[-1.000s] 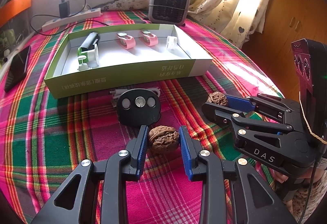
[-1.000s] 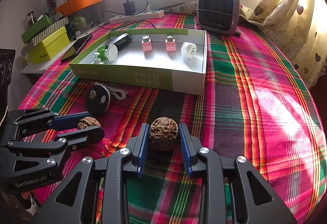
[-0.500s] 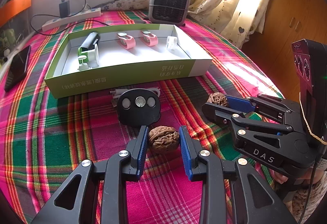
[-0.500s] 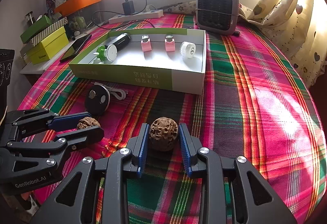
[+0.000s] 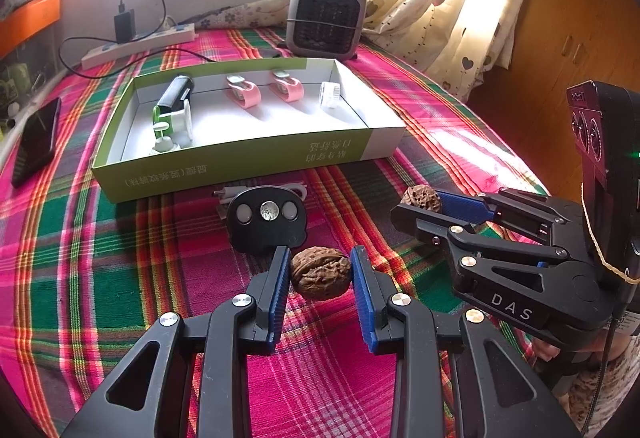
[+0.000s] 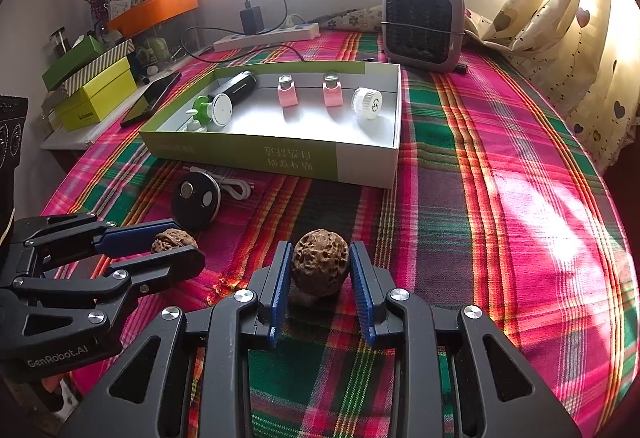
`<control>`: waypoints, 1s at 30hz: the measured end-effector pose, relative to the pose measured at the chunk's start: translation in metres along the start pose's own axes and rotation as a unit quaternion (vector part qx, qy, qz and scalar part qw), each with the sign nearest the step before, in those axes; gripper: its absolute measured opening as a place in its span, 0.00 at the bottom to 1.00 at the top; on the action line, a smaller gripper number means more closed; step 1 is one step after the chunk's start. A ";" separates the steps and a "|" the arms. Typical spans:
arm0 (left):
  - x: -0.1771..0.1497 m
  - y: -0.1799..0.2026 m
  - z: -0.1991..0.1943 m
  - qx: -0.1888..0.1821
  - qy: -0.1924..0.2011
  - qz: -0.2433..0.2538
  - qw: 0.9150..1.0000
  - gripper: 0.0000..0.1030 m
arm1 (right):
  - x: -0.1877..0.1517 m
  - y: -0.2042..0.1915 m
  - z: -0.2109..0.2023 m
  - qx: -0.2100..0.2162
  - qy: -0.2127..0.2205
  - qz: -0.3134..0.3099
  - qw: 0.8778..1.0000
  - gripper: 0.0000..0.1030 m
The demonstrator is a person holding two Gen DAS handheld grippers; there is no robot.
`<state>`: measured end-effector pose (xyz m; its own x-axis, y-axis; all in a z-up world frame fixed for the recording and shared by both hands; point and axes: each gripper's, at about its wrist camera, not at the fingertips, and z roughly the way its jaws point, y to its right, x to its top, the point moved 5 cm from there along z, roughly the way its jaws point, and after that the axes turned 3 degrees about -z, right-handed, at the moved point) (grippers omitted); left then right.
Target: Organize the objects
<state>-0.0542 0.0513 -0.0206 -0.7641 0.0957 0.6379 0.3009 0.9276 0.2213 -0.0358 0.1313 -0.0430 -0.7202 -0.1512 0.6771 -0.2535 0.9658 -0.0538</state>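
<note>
each hand-held gripper, left point(image 5: 320, 274) and right point(image 6: 319, 270), is clamped on a walnut point(image 5: 320, 273) in front of the box point(image 5: 240, 162); walnuts look hard, light, bumpy, best pinched across the middle.

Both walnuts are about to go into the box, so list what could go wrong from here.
1. The walnut in the left hand-held gripper is round and pinched only at its sides; it could slip out mid-lift.
2. The walnut in the right hand-held gripper risks the same.
3. The black round device lies between the walnuts and the box; a low carry could knock it.
</note>
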 end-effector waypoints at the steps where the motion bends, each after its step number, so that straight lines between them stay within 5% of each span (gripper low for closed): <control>1: 0.001 0.000 -0.001 -0.001 0.001 0.000 1.000 0.27 | 0.001 0.000 -0.001 0.000 0.001 0.000 1.000 0.30; 30: 0.033 -0.010 -0.020 0.007 0.030 0.002 1.000 0.27 | 0.031 -0.005 -0.011 0.004 0.021 -0.007 1.000 0.30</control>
<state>-0.0706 0.0380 0.0129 -0.7267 0.0787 0.6824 0.2967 0.9320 0.2084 -0.0500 0.1245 -0.0134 -0.6882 -0.1561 0.7086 -0.2687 0.9620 -0.0490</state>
